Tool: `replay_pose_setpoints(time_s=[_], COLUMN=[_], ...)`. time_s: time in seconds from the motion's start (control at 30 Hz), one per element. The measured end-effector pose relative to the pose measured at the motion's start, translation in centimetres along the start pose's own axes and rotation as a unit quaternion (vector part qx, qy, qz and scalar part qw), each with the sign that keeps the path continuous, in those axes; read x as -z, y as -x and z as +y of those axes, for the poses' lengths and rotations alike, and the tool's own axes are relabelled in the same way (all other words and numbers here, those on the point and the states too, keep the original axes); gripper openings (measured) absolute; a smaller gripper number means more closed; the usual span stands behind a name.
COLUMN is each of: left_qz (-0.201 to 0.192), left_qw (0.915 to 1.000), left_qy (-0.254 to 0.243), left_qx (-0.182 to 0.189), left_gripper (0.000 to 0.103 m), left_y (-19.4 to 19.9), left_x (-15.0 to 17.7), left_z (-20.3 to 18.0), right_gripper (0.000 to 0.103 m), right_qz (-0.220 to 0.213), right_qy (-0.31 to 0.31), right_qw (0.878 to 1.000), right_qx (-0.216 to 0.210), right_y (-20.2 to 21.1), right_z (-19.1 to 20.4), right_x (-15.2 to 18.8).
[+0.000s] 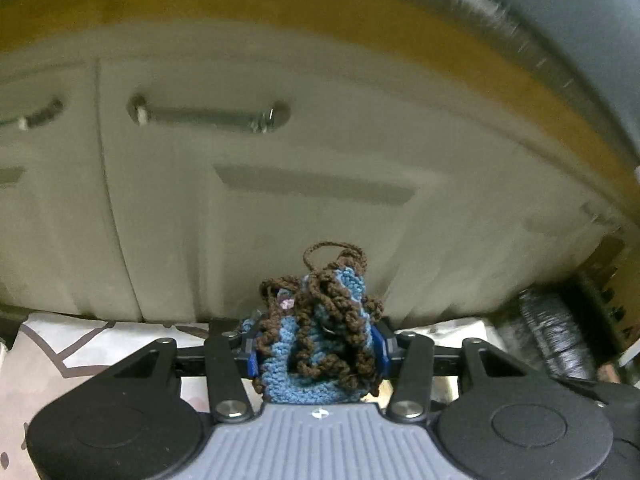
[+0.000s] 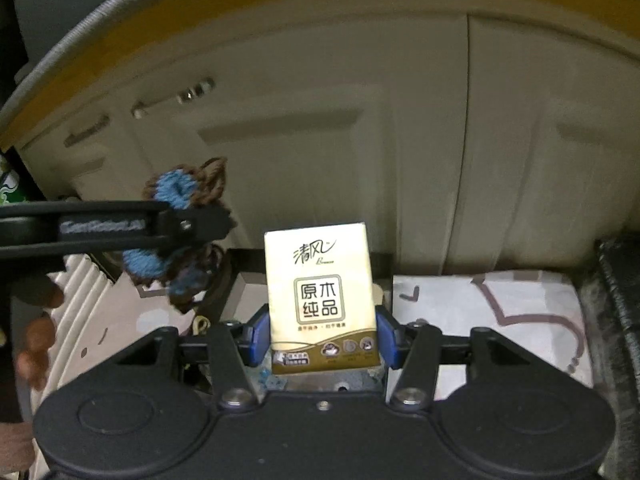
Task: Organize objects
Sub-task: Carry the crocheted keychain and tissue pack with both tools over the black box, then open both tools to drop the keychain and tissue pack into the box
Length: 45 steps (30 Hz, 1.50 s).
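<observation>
My left gripper [image 1: 316,350] is shut on a blue and brown crocheted pouch [image 1: 320,320] with tangled brown cord, held up in front of white cabinet doors. It also shows in the right wrist view [image 2: 188,224], at the left, with the crocheted pouch [image 2: 176,188] in its jaws. My right gripper [image 2: 322,338] is shut on a cream and gold tissue pack [image 2: 320,292] with Chinese print, held upright. Both are raised above a patterned white cloth [image 2: 500,312].
White cabinet doors [image 1: 260,200] with bar handles [image 1: 208,116] fill the background under a yellow counter edge [image 1: 280,8]. A dark ribbed object [image 1: 556,336] lies at the right. A ribbed white item [image 2: 84,304] lies at the left below the left gripper.
</observation>
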<state>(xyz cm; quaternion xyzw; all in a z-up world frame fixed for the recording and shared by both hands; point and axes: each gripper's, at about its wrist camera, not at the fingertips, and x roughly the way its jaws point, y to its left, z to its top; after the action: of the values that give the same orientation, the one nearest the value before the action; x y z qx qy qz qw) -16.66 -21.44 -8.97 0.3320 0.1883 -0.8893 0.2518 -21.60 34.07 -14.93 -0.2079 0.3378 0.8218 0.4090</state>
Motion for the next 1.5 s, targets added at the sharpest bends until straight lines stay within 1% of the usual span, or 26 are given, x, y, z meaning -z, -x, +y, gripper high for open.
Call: replay_pose_setpoints(time_s=[0.2, 0.33, 0.43, 0.5, 0.53, 0.57, 0.6, 0.67, 0.7, 0.73, 0.77, 0.83, 0.9, 0.93, 0.97, 1.0, 1.07, 1.1, 1.17, 1.2, 1.23, 1.27, 1.3, 1.33, 1.5], left_qz=[0.027, 0.037, 0.029, 0.022, 0.020, 0.016, 0.015, 0.014, 0.014, 0.014, 0.013, 0.015, 0.021, 0.023, 0.026, 0.027, 0.033, 0.035, 0.043, 0.047, 0.050, 0.054, 0.058, 0.062, 0.090], left_qw=[0.9993, 0.9985, 0.9985, 0.9984, 0.9982, 0.9982, 0.9983, 0.9985, 0.9986, 0.9987, 0.9988, 0.9991, 0.9989, 0.9988, 0.9988, 0.9987, 0.9986, 0.9986, 0.9985, 0.9984, 0.9983, 0.9982, 0.9980, 0.9978, 0.9950], left_qy=[0.011, 0.027, 0.034, 0.041, 0.045, 0.046, 0.046, 0.040, 0.036, 0.030, 0.025, 0.013, 0.003, -0.001, -0.003, -0.002, -0.001, -0.002, -0.006, -0.006, -0.006, -0.007, -0.008, -0.009, -0.022], left_qx=[-0.023, -0.029, -0.032, -0.033, -0.034, -0.033, -0.032, -0.033, -0.036, -0.039, -0.039, -0.039, -0.042, -0.042, -0.043, -0.043, -0.041, -0.039, -0.033, -0.030, -0.027, -0.025, -0.024, -0.023, -0.038], left_gripper=[0.050, 0.050, 0.057, 0.065, 0.070, 0.073, 0.073, 0.074, 0.074, 0.074, 0.074, 0.072, 0.070, 0.066, 0.064, 0.063, 0.055, 0.052, 0.038, 0.035, 0.030, 0.027, 0.027, 0.027, 0.024], left_y=[-4.4, -6.0, -6.0, -5.7, -5.5, -5.5, -5.3, -5.1, -5.0, -4.9, -4.7, -4.6, -4.6, -4.7, -4.7, -4.7, -4.8, -4.8, -5.1, -5.2, -5.5, -5.8, -6.0, -6.3, -8.4], left_x=[1.4, 2.2, 2.6, 2.6, 2.6, 2.5, 2.3, 2.2, 2.2, 2.2, 2.2, 2.2, 2.3, 2.4, 2.4, 2.5, 2.6, 2.7, 2.8, 2.8, 2.9, 3.0, 3.1, 3.2, 4.2], left_z=[1.8, 2.8, 3.5, 3.7, 3.8, 3.6, 3.5, 3.4, 3.4, 3.3, 3.3, 3.3, 3.2, 3.3, 3.3, 3.4, 3.5, 3.4, 3.3, 3.3, 3.2, 3.1, 3.0, 2.9, 2.4], right_gripper=[0.054, 0.054, 0.053, 0.054, 0.054, 0.054, 0.054, 0.056, 0.059, 0.067, 0.070, 0.070, 0.066, 0.061, 0.059, 0.054, 0.040, 0.035, 0.019, 0.016, 0.012, 0.009, 0.009, 0.009, 0.009], right_qz=[0.028, 0.034, 0.041, 0.048, 0.051, 0.053, 0.055, 0.060, 0.060, 0.059, 0.056, 0.054, 0.050, 0.051, 0.051, 0.052, 0.055, 0.058, 0.069, 0.073, 0.079, 0.086, 0.088, 0.081, 0.076], right_qy=[-0.016, -0.014, -0.014, -0.013, -0.012, -0.013, -0.016, -0.025, -0.029, -0.031, -0.030, -0.025, -0.023, -0.023, -0.024, -0.024, -0.021, -0.019, -0.013, -0.009, -0.003, 0.002, 0.007, 0.015, 0.017], right_qw=[0.999, 0.999, 0.998, 0.998, 0.998, 0.998, 0.998, 0.997, 0.997, 0.997, 0.998, 0.998, 0.998, 0.998, 0.998, 0.998, 0.998, 0.998, 0.997, 0.997, 0.996, 0.996, 0.996, 0.997, 0.997], right_qx=[-0.020, -0.031, -0.038, -0.038, -0.037, -0.038, -0.039, -0.037, -0.032, -0.030, -0.025, -0.018, -0.021, -0.022, -0.021, -0.023, -0.028, -0.028, -0.030, -0.030, -0.027, -0.022, -0.016, -0.010, 0.000], right_y=[-3.2, -4.3, -5.0, -5.5, -5.7, -6.0, -6.2, -6.6, -6.8, -6.8, -6.7, -6.4, -6.1, -5.9, -5.7, -5.5, -5.5, -5.5, -5.9, -6.1, -6.5, -6.8, -7.1, -7.2, -7.5], right_z=[-0.2, 0.5, 1.0, 1.2, 1.3, 1.4, 1.2, 1.1, 1.1, 1.1, 1.1, 1.2, 1.1, 1.0, 1.0, 0.9, 0.9, 0.9, 1.3, 1.4, 1.6, 1.8, 1.9, 2.0, 1.4], right_x=[1.0, 1.1, 1.3, 1.5, 1.6, 1.8, 1.9, 2.1, 2.2, 2.3, 2.4, 2.2, 2.0, 1.9, 1.7, 1.6, 1.6, 1.6, 1.9, 2.1, 2.3, 2.6, 2.9, 3.1, 3.3])
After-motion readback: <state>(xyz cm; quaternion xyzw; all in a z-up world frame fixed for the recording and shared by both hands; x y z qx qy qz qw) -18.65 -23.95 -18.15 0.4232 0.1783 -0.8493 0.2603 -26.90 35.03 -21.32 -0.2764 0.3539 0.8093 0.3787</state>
